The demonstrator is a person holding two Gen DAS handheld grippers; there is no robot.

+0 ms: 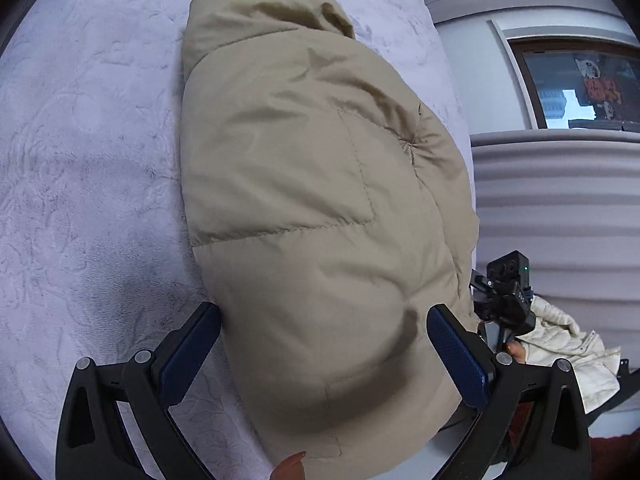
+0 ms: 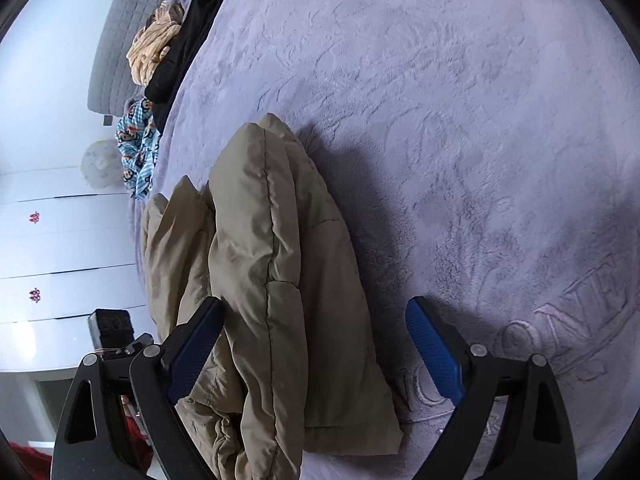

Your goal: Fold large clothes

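One lilac fleece blanket (image 2: 460, 100) is spread out, with the folded tan puffer jacket (image 1: 312, 184) laid on it. Left gripper (image 1: 324, 354) is held wide astride the jacket's near end; right gripper (image 2: 316, 354) is likewise spread wide, nothing clamped.

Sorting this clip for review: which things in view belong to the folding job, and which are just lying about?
Job: beige puffer jacket, left gripper, right gripper.
Lying about: black garment, blue patterned cloth, striped tan cloth, white jacket.
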